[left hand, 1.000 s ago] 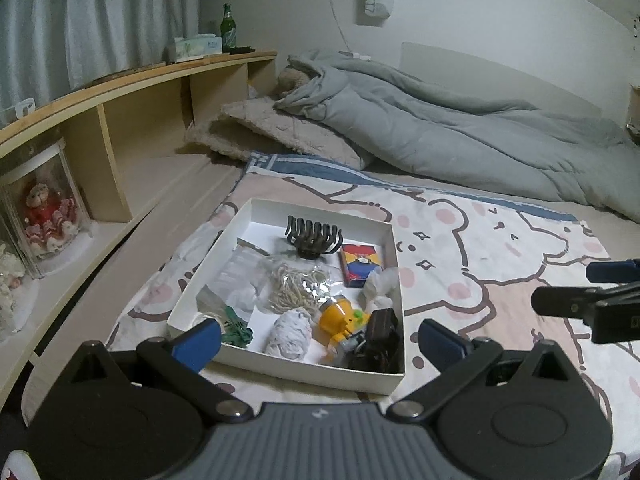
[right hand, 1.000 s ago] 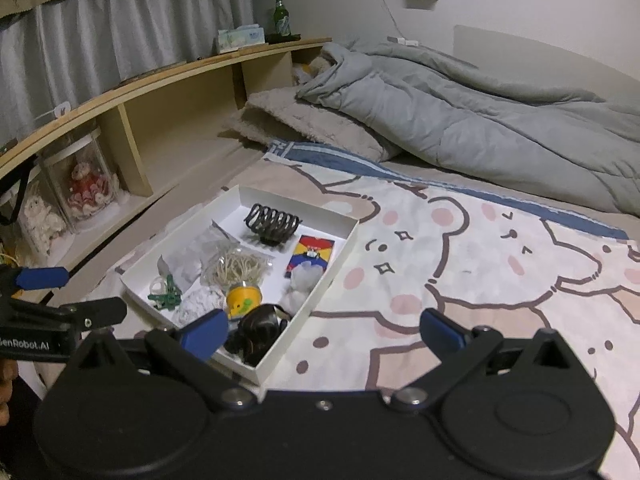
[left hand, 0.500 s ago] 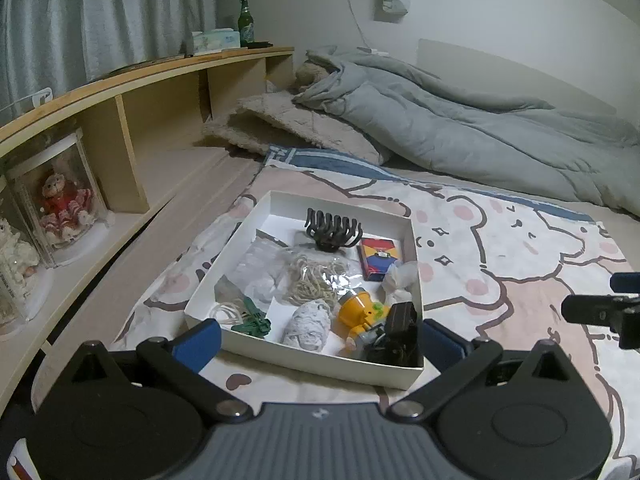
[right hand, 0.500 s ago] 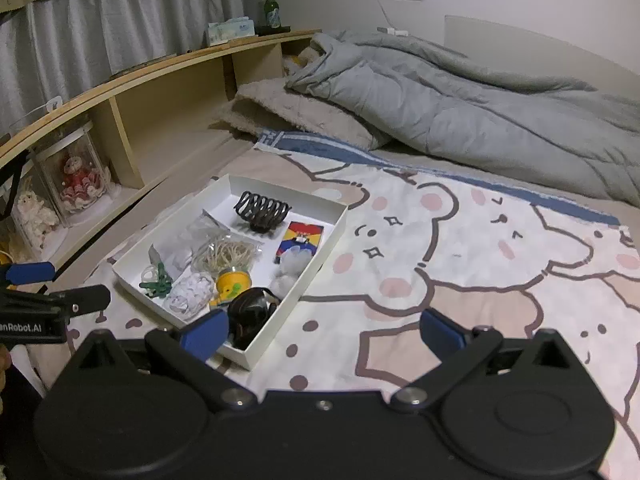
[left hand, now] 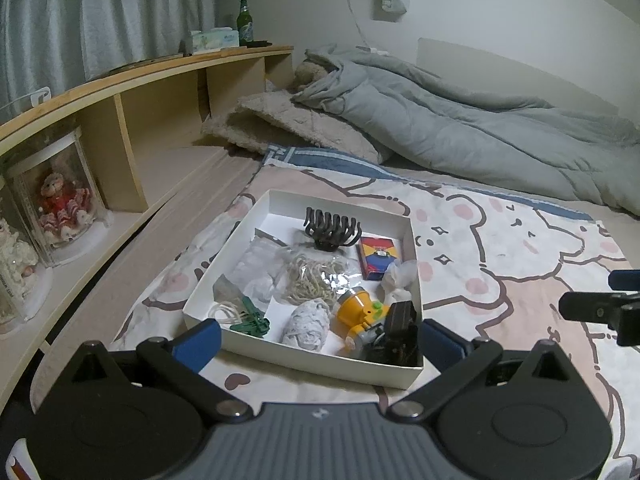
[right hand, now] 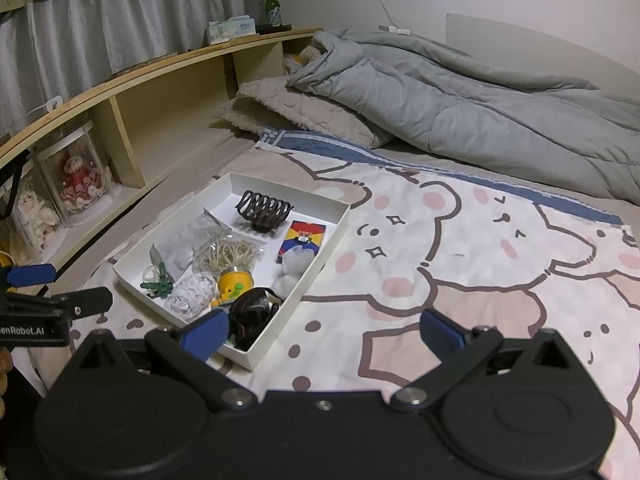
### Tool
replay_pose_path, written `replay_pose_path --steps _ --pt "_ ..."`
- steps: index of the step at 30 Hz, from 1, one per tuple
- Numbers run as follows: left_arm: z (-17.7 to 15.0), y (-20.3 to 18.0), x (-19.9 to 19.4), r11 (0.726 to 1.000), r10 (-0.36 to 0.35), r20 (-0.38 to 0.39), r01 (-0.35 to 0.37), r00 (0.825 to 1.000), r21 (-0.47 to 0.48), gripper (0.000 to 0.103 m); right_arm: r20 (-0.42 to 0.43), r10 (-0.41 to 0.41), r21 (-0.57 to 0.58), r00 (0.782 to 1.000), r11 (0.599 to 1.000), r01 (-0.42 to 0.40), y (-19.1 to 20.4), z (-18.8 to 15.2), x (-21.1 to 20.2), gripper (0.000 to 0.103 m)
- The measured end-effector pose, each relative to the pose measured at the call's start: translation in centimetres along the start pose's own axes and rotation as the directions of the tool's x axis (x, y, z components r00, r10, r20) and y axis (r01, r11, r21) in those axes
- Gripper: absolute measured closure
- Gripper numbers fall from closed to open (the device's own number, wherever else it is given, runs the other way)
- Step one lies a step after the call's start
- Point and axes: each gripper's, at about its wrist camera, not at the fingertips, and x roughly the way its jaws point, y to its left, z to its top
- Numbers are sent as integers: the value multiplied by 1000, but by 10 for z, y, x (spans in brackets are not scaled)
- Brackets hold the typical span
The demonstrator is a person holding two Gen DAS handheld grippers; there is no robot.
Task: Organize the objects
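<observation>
Both claws spread wide, holding nothing: left claw, right claw. White box of small things just ahead of left claw, on the bed. Best lowered straight over one item, hair clip perhaps, clear of box walls.

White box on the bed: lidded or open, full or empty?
Open and partly full. The white box shows no lid; inside lie a hair claw, a card pack and a yellow toy.
</observation>
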Motion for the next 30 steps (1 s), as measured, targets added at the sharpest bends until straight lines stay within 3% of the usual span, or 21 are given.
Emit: replay_pose_path --steps 30 --pt "-1 -2 1 1000 7 -1 -7 1000 6 0 -13 12 -1 1000 1000 -12 1 -1 2 0"
